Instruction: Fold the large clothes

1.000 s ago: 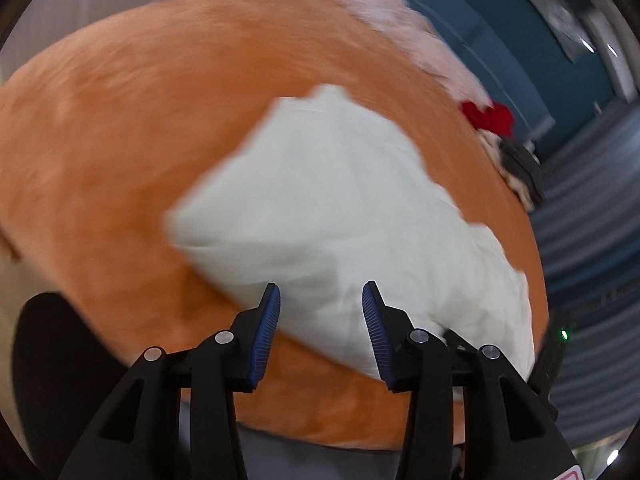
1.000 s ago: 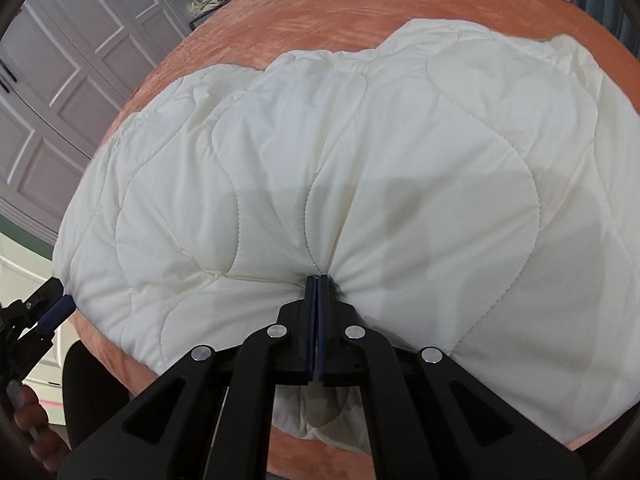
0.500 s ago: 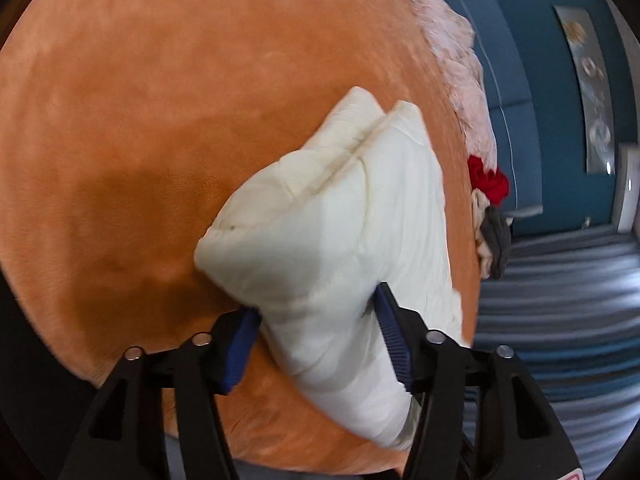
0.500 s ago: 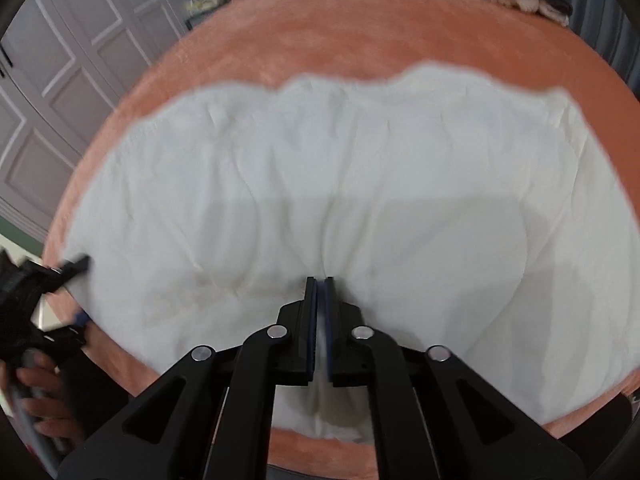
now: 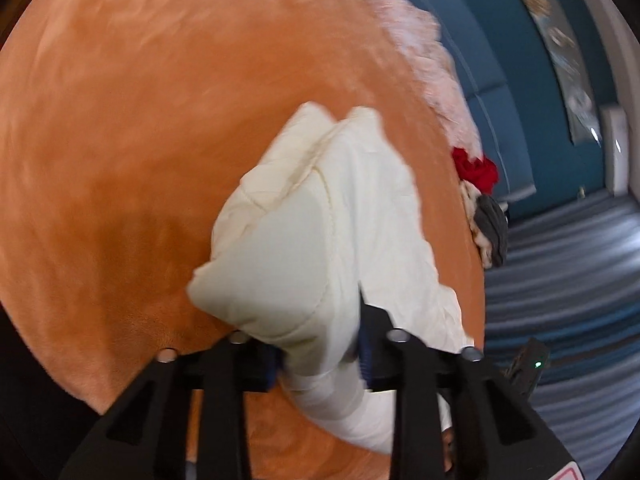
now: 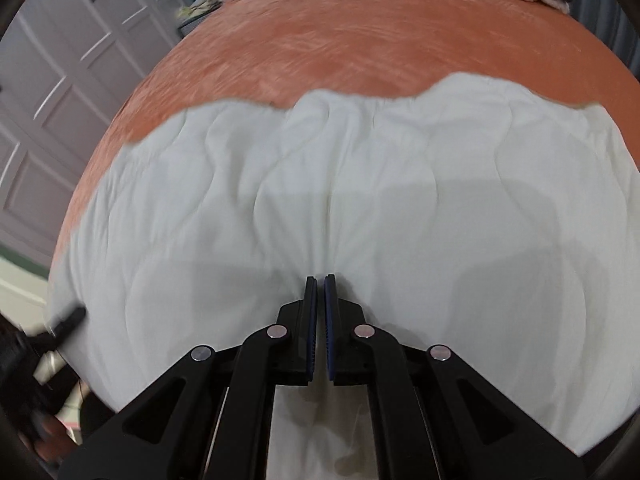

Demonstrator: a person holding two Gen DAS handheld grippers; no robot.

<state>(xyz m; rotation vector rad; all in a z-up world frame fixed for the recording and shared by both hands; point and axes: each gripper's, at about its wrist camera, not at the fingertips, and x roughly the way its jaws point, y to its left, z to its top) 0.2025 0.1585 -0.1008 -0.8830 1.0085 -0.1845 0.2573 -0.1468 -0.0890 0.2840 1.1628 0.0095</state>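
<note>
A cream quilted garment (image 6: 360, 208) lies spread across the orange plush bed (image 6: 360, 40). My right gripper (image 6: 319, 284) is shut on a pinched fold at the garment's near edge. In the left wrist view the same garment (image 5: 320, 232) shows end-on as a thick folded bundle on the bed (image 5: 120, 140). My left gripper (image 5: 320, 344) is closed around the bundle's near corner, which fills the gap between the blue pads. The left gripper also shows at the garment's left edge in the right wrist view (image 6: 64, 320).
A pile of pink (image 5: 424, 56), red (image 5: 476, 168) and grey clothes (image 5: 492, 224) lies along the bed's far side. White wardrobe doors (image 6: 60, 80) stand to the left. A blue wall (image 5: 500, 60) and striped floor (image 5: 568, 280) lie beyond the bed.
My left gripper moved onto the garment's corner and closed on it. The garment's far edge has drawn nearer in the right wrist view, baring more orange bed.
</note>
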